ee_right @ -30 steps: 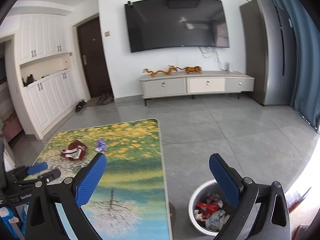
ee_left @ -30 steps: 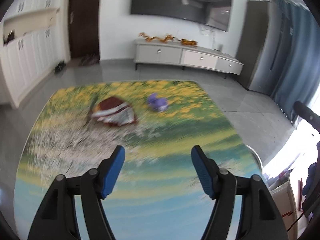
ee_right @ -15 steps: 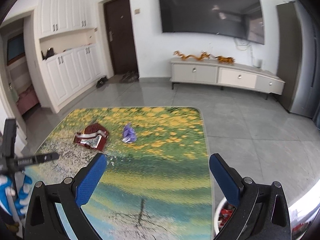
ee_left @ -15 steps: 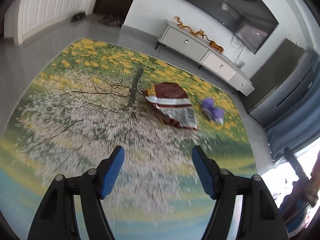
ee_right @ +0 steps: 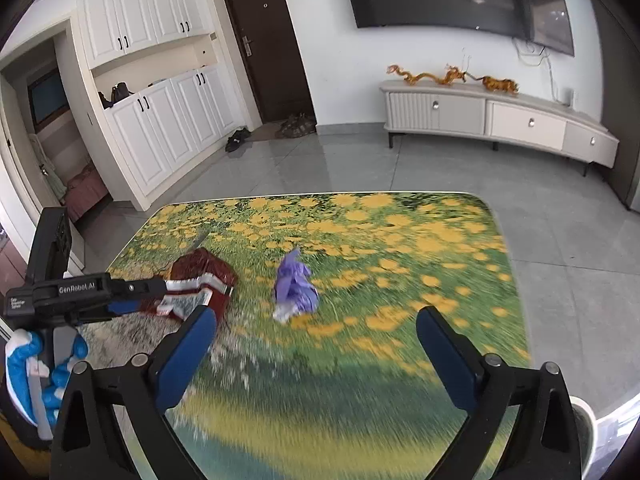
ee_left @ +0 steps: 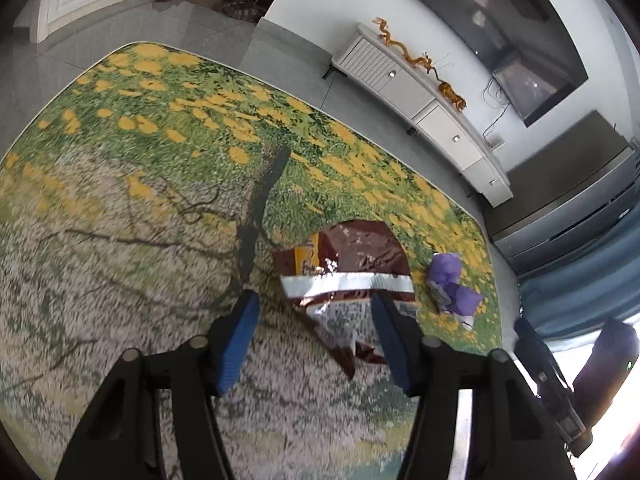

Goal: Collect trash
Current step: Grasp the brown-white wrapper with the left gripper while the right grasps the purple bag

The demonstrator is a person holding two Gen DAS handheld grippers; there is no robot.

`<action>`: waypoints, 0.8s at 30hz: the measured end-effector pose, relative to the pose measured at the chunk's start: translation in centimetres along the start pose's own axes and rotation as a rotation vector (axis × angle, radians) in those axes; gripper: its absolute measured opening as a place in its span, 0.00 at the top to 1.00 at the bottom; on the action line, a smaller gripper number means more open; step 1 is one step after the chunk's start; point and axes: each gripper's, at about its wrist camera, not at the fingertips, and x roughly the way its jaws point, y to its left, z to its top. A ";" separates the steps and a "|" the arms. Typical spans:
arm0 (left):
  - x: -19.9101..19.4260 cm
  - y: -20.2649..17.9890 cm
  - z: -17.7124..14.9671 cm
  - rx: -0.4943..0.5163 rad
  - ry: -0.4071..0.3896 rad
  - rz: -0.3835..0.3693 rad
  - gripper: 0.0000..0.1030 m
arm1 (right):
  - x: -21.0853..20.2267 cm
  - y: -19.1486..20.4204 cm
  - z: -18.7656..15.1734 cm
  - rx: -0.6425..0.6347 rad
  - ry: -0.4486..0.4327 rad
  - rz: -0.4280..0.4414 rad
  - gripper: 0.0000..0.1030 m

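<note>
Looking down the left wrist view first: left hand-held gripper (ee_left: 314, 312) points steeply down at the tabletop (ee_left: 120, 208), which carries a printed scene of yellow flowers, green grass and a white blossom tree. Jaws are apart and closing; the blue pads (ee_left: 240, 332) flank the near end of the maroon snack wrapper (ee_left: 352, 264), whose crumpled foil edge sits between them, but no pad presses on it as far as I can see. Wrapper lies flat on the tabletop, silver band across its middle. Purple crumpled scrap (ee_left: 452, 284) lies just beside it to the right, apart from it, near the tabletop's right edge. Beyond the tabletop: grey tile floor, white TV cabinet (ee_left: 416, 92) with orange dragon figures on top, dark TV on the wall above. Right wrist view: right hand-held gripper (ee_right: 316, 332) has its jaws wide apart with nothing between them, held above the tabletop (ee_right: 460, 240). Purple scrap (ee_right: 294, 288) sits ahead of it, closer to its left finger, not touched. Maroon snack wrapper (ee_right: 204, 276) lies left of the scrap; the left hand-held gripper (ee_right: 132, 298) comes in from the left edge with its fingers at the wrapper, carried by a hand in a blue and white glove (ee_right: 28, 376). White bin rim (ee_right: 582, 408) shows at lower right, past the tabletop edge; contents hidden. Background: white cupboards, dark door, shoes on the floor, TV cabinet.
</note>
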 end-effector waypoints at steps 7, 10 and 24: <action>1.1 -1.2 0.4 0.059 -0.006 0.042 0.67 | 4.8 0.2 0.8 0.005 0.049 0.025 0.29; 1.7 -1.1 0.4 0.062 -0.006 0.039 0.81 | 5.9 0.5 0.9 -0.005 0.061 0.037 0.37; -0.1 -0.7 -1.5 0.050 -0.048 0.000 0.93 | 6.9 1.7 0.3 -0.047 0.113 0.055 0.69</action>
